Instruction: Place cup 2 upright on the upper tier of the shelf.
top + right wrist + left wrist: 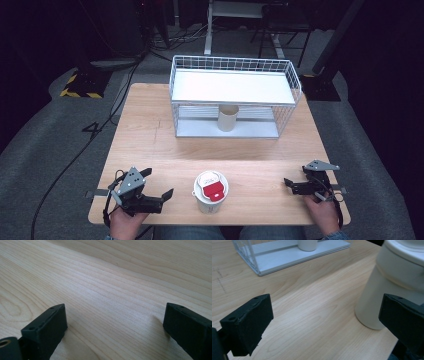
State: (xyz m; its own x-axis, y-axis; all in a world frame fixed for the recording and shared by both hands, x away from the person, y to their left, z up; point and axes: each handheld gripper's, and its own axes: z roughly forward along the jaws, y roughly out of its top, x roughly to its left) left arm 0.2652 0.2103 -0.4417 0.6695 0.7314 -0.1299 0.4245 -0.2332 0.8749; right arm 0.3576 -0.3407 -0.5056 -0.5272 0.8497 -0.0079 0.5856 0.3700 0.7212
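Gripper [325, 325] agape, cup [384, 290] beside, rack [287, 257] beyond

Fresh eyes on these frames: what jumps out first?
The white lidded cup with its red tab stands at the table's near edge, midway between both hands. Behind it, the white wire rack shelters a plain paper cup on its lower shelf. The left tongs gape open beside the lidded cup; the right tongs rest open on bare wood.
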